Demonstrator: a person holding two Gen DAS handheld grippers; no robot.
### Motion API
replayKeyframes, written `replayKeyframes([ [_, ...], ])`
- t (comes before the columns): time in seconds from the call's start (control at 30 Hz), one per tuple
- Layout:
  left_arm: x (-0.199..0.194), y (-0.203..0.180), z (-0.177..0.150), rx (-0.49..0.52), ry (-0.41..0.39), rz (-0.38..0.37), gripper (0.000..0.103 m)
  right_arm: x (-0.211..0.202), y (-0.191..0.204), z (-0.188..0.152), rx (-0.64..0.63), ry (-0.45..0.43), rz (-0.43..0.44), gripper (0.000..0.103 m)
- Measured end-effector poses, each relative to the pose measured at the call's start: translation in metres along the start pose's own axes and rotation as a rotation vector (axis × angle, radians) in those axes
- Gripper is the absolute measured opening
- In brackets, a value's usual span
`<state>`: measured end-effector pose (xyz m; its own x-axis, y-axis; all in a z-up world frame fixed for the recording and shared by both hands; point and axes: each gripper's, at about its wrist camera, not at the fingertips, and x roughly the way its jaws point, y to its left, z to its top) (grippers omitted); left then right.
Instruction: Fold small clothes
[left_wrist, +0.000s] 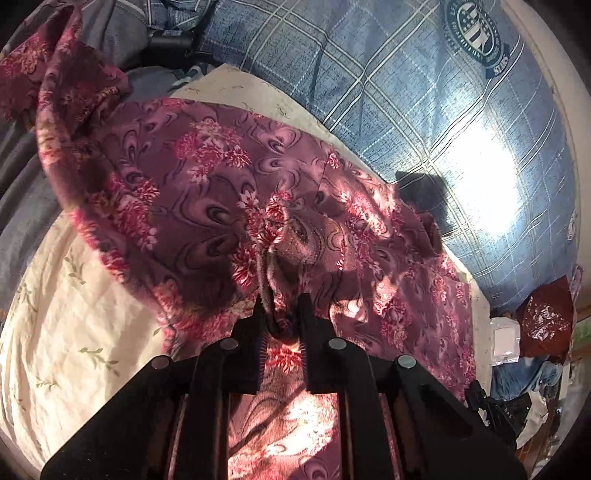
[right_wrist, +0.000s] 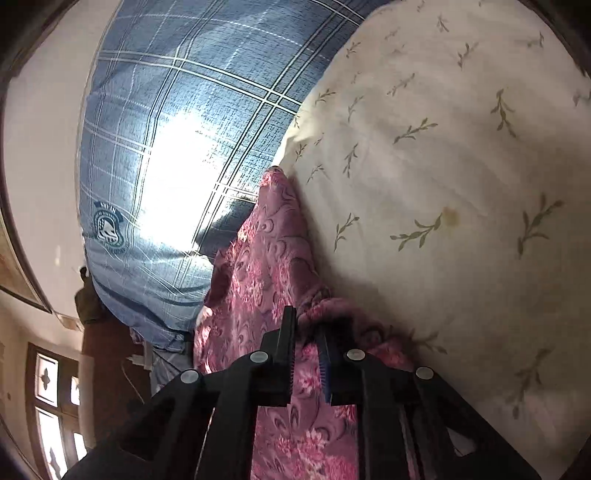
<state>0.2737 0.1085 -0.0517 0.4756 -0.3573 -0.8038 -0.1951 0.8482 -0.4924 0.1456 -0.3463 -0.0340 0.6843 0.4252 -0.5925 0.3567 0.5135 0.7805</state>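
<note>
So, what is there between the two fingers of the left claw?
In the left wrist view, a bunched fold of the purple-pink floral fleece garment sits between the fingers of the left claw, pinched there above the cream leaf-print sheet.

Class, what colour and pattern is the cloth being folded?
Purple-pink floral fleece cloth with swirls; clearest in the left wrist view.

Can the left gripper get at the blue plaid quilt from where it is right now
Probably not yet. The left gripper is shut on a bunched fold of the purple flowered cloth, and the blue plaid quilt lies beyond that cloth.
</note>
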Motion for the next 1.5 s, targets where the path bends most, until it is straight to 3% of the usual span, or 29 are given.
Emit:
replayKeyframes([
  [0.13,-0.039,-0.005,-0.001,0.034,-0.09,-0.025,0.012,-0.017,0.034,-0.012,-0.126,-0.011,0.042,0.015],
  [0.17,-0.043,-0.01,0.001,0.046,-0.104,-0.036,0.018,-0.017,0.044,-0.011,-0.171,-0.027,0.041,0.017],
  [0.2,-0.045,-0.017,0.005,0.065,-0.109,-0.052,0.034,-0.014,0.054,-0.009,-0.217,-0.043,0.039,0.024],
  [0.27,-0.04,-0.034,0.013,0.094,-0.11,-0.044,0.055,-0.002,0.068,-0.004,-0.279,-0.07,0.016,0.032],
  [0.47,0.018,-0.067,0.013,0.209,-0.021,0.041,0.056,0.056,0.059,0.004,-0.311,-0.082,-0.089,0.031],
  [0.53,0.051,-0.059,0.005,0.198,0.056,0.082,0.056,0.073,0.039,-0.001,-0.302,-0.061,-0.134,0.023],
  [0.57,0.053,-0.059,0.001,0.226,0.013,0.076,0.056,0.07,0.037,-0.008,-0.36,-0.133,-0.13,0.014],
  [0.6,0.049,-0.064,-0.002,0.267,-0.026,0.085,0.059,0.069,0.036,-0.011,-0.37,-0.135,-0.128,0.015],
  [0.73,0.051,-0.074,-0.007,0.329,-0.016,0.14,0.061,0.067,0.039,-0.012,-0.383,-0.134,-0.144,0.016],
  [0.87,0.025,-0.066,0.01,0.296,-0.018,0.112,0.061,0.066,0.039,-0.012,-0.381,-0.137,-0.14,0.016],
  [1.0,-0.016,-0.044,0.05,0.291,-0.092,0.231,0.067,0.067,0.04,-0.012,-0.384,-0.139,-0.144,0.016],
  [1.13,-0.054,0.005,0.108,0.186,-0.137,0.372,0.072,0.066,0.04,-0.013,-0.382,-0.142,-0.139,0.016],
  [1.27,-0.081,0.07,0.156,0.02,-0.124,0.404,0.075,0.066,0.039,-0.013,-0.379,-0.143,-0.133,0.016],
  [1.37,-0.095,0.12,0.176,-0.166,-0.127,0.339,0.075,0.065,0.038,-0.013,-0.374,-0.144,-0.126,0.016],
  [1.5,-0.109,0.166,0.186,-0.383,-0.162,0.16,0.075,0.065,0.037,-0.013,-0.374,-0.144,-0.124,0.016],
])
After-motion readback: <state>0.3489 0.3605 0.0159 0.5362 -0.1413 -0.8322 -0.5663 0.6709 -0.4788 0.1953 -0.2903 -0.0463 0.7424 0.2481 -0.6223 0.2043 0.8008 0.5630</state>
